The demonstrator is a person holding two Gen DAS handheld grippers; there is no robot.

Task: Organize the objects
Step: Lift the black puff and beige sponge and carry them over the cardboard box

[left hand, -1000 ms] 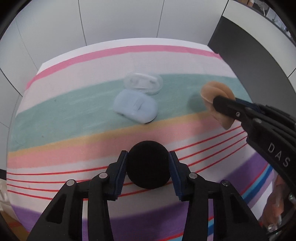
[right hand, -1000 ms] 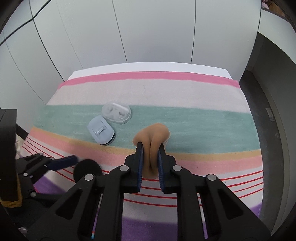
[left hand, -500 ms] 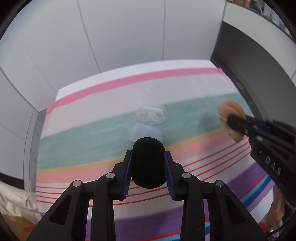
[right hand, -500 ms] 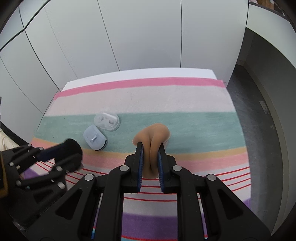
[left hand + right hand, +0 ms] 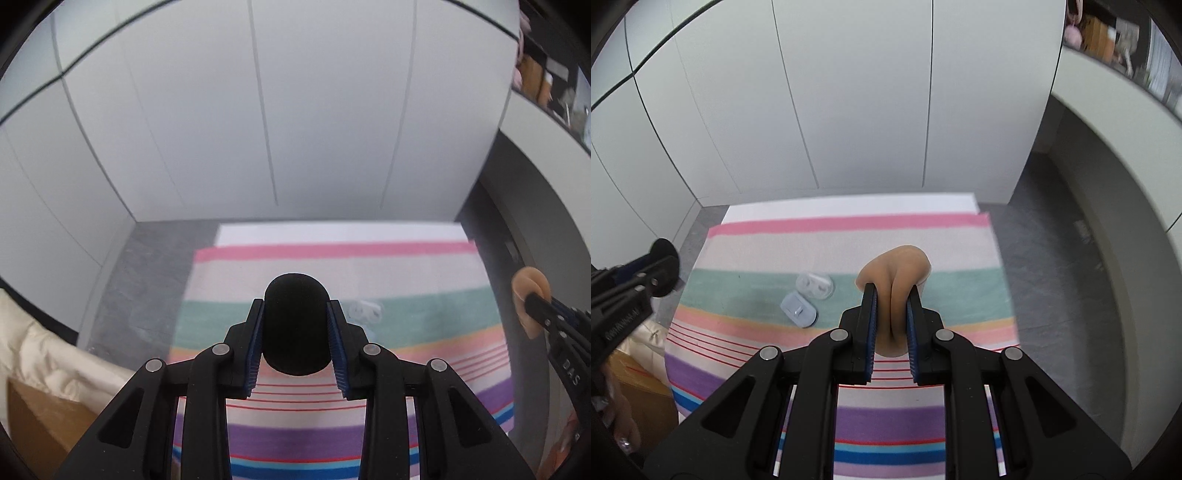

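Observation:
My left gripper [image 5: 297, 332] is shut on a round black puff [image 5: 296, 325] and holds it high above the striped cloth [image 5: 424, 332]. It also shows at the left of the right wrist view [image 5: 663, 267]. My right gripper [image 5: 891, 314] is shut on a squeezed beige puff [image 5: 894, 273], also held high; this puff shows at the right edge of the left wrist view [image 5: 530, 295]. A clear case half [image 5: 815, 286] and a pale blue case half [image 5: 799, 308] lie side by side on the green stripe below.
The striped cloth covers a small table [image 5: 849, 206] against white wall panels [image 5: 849, 110]. Grey floor [image 5: 1052, 277] lies on both sides. A cardboard box [image 5: 33, 421] with cream fabric [image 5: 55, 362] stands at the left.
Both grippers have risen well above the table with their puffs still held. The table and the two case halves look smaller and farther away.

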